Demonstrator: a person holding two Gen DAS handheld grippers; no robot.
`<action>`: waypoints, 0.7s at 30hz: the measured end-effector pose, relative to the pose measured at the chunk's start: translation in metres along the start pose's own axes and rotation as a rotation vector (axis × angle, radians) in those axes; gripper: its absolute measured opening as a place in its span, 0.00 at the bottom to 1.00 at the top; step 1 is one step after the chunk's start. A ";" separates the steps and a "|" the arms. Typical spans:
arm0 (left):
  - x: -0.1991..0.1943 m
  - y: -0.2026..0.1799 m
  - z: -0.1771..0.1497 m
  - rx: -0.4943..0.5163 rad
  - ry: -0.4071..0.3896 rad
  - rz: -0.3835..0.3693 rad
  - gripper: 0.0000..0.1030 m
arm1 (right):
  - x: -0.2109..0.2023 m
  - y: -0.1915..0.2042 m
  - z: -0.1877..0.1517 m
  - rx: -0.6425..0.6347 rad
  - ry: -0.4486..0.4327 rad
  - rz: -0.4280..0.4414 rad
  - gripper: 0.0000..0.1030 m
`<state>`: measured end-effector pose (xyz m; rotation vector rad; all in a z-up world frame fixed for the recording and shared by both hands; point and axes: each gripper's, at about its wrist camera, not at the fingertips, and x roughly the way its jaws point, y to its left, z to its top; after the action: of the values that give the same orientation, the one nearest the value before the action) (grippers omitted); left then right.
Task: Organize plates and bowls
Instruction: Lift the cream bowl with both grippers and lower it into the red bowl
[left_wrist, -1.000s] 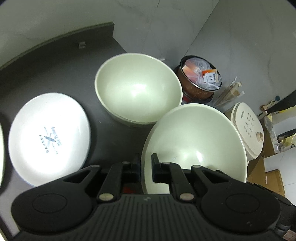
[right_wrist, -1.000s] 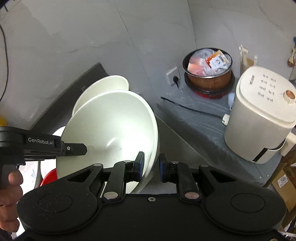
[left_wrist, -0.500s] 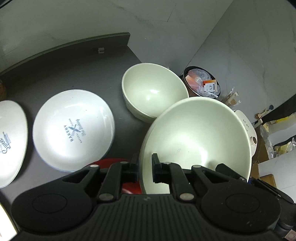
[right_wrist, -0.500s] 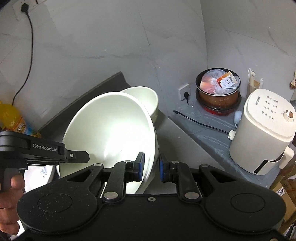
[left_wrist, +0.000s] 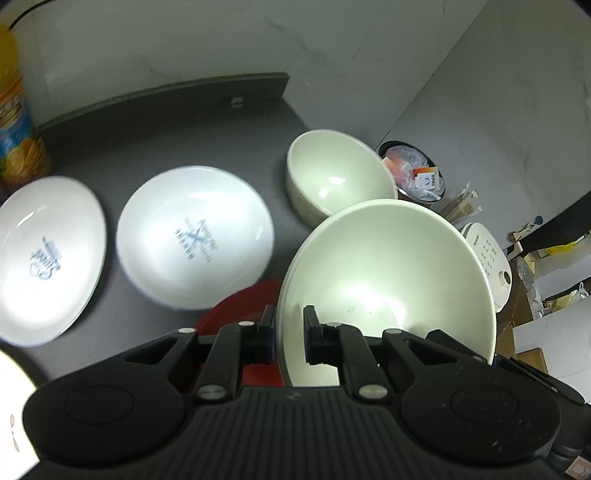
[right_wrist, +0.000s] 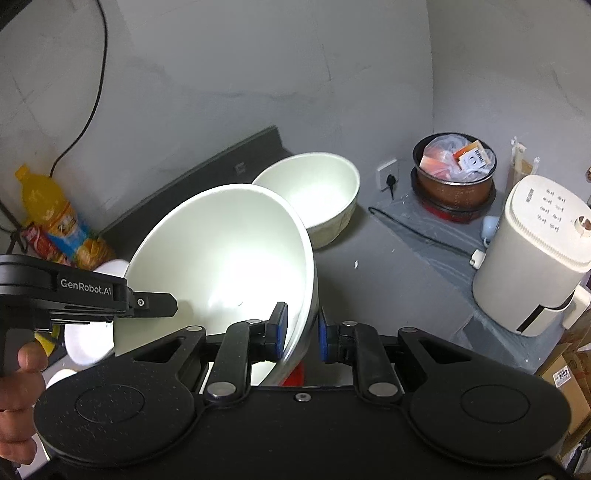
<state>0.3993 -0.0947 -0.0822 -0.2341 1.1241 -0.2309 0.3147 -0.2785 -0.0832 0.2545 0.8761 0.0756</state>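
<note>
Left wrist: left gripper (left_wrist: 289, 334) clamped on rim of large pale-green ceramic bowl (left_wrist: 388, 280), raised above dark tabletop (left_wrist: 155, 140); second pale bowl (left_wrist: 336, 184) just behind.
Right wrist: right gripper (right_wrist: 301, 334) pinches opposite rim.

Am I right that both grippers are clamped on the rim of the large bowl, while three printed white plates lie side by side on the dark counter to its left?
Nearly: the left wrist view shows two printed plates, not three: one beside another. The rest holds: the left gripper and right gripper both clamp the large bowl's rim above the dark counter.
</note>
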 end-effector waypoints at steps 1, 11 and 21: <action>0.000 0.004 -0.003 -0.002 0.006 -0.001 0.11 | 0.001 0.003 -0.002 -0.003 0.008 -0.002 0.17; 0.000 0.036 -0.024 -0.024 0.049 -0.021 0.11 | 0.007 0.024 -0.027 -0.014 0.076 -0.019 0.18; 0.011 0.056 -0.040 -0.083 0.070 -0.030 0.12 | 0.021 0.032 -0.036 -0.023 0.116 -0.037 0.18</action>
<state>0.3715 -0.0477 -0.1251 -0.3186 1.2018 -0.2203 0.3016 -0.2373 -0.1134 0.2144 0.9945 0.0667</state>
